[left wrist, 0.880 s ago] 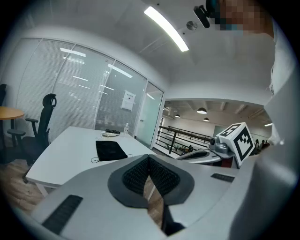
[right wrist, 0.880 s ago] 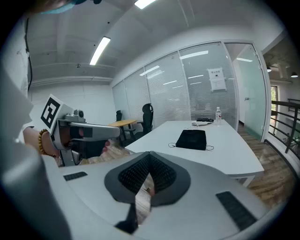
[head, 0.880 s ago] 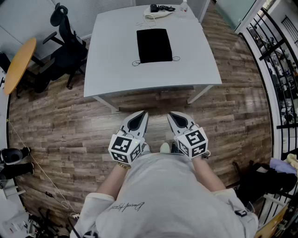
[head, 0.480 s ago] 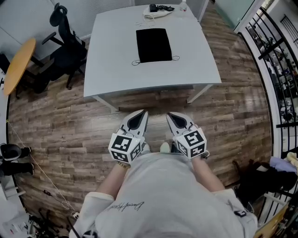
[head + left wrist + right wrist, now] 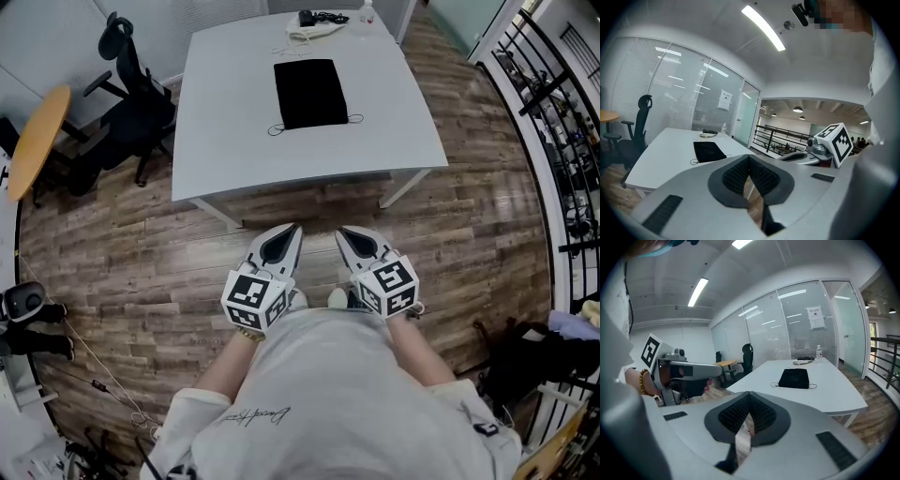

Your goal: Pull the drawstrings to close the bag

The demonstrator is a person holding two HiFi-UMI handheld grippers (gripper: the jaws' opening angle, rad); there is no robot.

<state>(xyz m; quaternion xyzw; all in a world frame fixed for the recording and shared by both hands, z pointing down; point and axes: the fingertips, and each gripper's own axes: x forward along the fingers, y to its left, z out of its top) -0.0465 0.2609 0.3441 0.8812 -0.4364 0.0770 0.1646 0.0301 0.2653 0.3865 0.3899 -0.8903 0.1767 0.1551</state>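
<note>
Well short of the job: both claws hang by the person's grey-shirted torso (image 5: 328, 394), over the wood-plank floor (image 5: 141, 253), well apart from the white rectangular worktop (image 5: 225, 141). Left claw (image 5: 288, 234) is closed, pads meeting at the tip, nothing between them. Right claw (image 5: 348, 236) is the same, closed and empty. Black flat fabric drawstring bag (image 5: 310, 92) lies on the far half of the worktop, roughly centred left to right, straight ahead and far of both claws. Its long axis runs near to far. Thin black drawstring loops (image 5: 274, 128) stick out left and right at its near end, so that end is probably the mouth. Neither claw is clearly nearer; left loop suits the left claw, right loop the right. Worktop's near edge lies between claws and bag. Bare surface left and right of the bag leaves room to pull sideways. Small clutter and a clear plastic bottle (image 5: 367, 13) sit only at the far edge. Black office chair (image 5: 131, 103) stands left, black metal railing (image 5: 553, 112) right.
</note>
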